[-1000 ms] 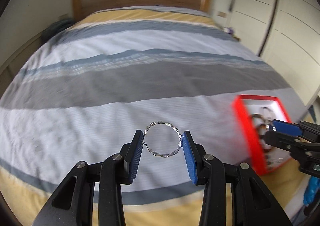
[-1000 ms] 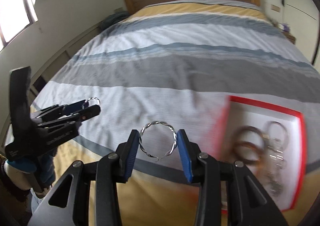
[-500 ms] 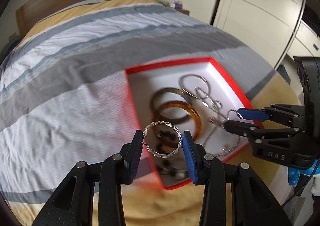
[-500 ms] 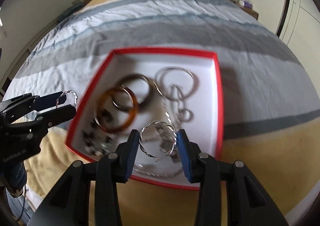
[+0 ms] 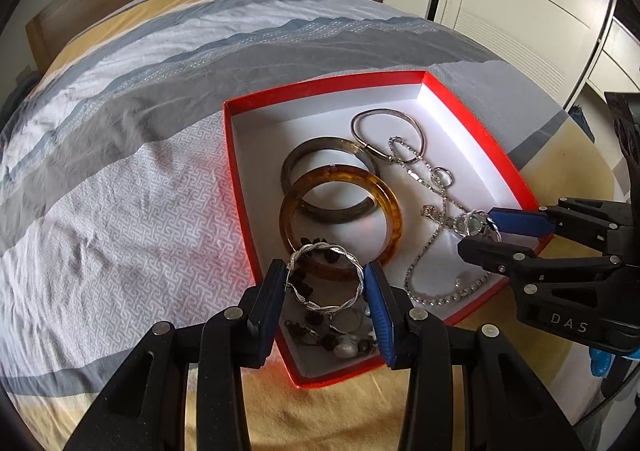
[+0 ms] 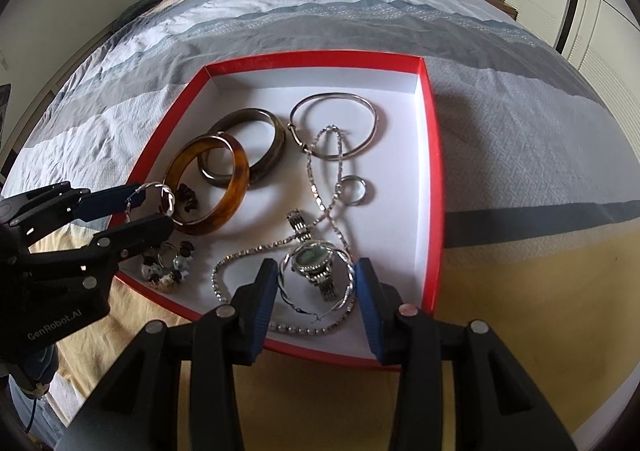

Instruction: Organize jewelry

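Here, a red box (image 6: pixel 434 155) with a white inside sits on a striped bed (image 5: pixel 120 179). Each gripper pinches a twisted silver hoop. The left gripper (image 5: pixel 326 287) holds its silver hoop (image 5: pixel 326 277) over the near corner of the box, above some dark beads (image 5: pixel 320 325). The right gripper (image 6: pixel 316 283) holds the other hoop (image 6: pixel 344 291) over a watch (image 6: pixel 314 259) and a sparkly chain (image 6: pixel 248 253). Inside the box lie an amber bangle (image 6: pixel 208 183), a dark bangle (image 6: pixel 256 143), a thin silver bangle (image 6: pixel 332 99) and a small ring (image 6: pixel 354 189).
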Tool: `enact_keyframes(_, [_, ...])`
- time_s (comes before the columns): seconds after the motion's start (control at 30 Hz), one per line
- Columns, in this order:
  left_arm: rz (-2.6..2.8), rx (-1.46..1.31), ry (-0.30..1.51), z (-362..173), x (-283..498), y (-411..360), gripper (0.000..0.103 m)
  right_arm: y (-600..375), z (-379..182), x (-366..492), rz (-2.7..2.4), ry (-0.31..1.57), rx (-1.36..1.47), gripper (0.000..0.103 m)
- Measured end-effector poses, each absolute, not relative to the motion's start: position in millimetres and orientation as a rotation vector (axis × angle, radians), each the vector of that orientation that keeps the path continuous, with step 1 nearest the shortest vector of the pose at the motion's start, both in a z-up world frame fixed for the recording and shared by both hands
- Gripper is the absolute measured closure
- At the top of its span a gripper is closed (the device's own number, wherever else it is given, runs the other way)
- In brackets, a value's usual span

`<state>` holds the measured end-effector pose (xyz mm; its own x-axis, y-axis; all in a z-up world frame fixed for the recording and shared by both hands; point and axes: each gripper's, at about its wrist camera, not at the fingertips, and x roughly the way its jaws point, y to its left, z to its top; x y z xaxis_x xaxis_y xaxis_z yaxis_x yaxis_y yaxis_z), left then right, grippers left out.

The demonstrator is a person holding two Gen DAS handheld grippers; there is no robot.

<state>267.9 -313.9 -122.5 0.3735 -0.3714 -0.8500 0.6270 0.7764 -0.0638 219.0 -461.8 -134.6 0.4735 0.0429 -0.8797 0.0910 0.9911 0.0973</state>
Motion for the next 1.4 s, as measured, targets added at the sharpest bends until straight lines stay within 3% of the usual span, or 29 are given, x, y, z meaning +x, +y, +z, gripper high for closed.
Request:
enact_keyframes(0.13, [-0.645, 0.295, 0.996, -116.5, 260.9, -311.8, 0.062, -463.7, -127.8, 211.0, -0.043, 1.065, 0.151, 0.057])
enact_keyframes(0.37, [-0.625, 0.285, 0.974, -91.1, 243.5, -303.5, 0.061, -466.0, -99.9, 192.7, -0.054, 1.012, 0.163, 0.055])
enact_keyframes(0.57, [-0.586, 0.266, 0.923, -57.9, 220.9, -286.7, 0.049, -456.6, -70.8, 174.3, -0.056, 0.962, 0.175, 0.055])
enact_keyframes(1.4, [-0.305, 0.149, 0.707, 50.3, 106.0, -115.7, 0.032, -314.7, 10.5, 87.0, 0.093, 0.821, 0.11, 0.053])
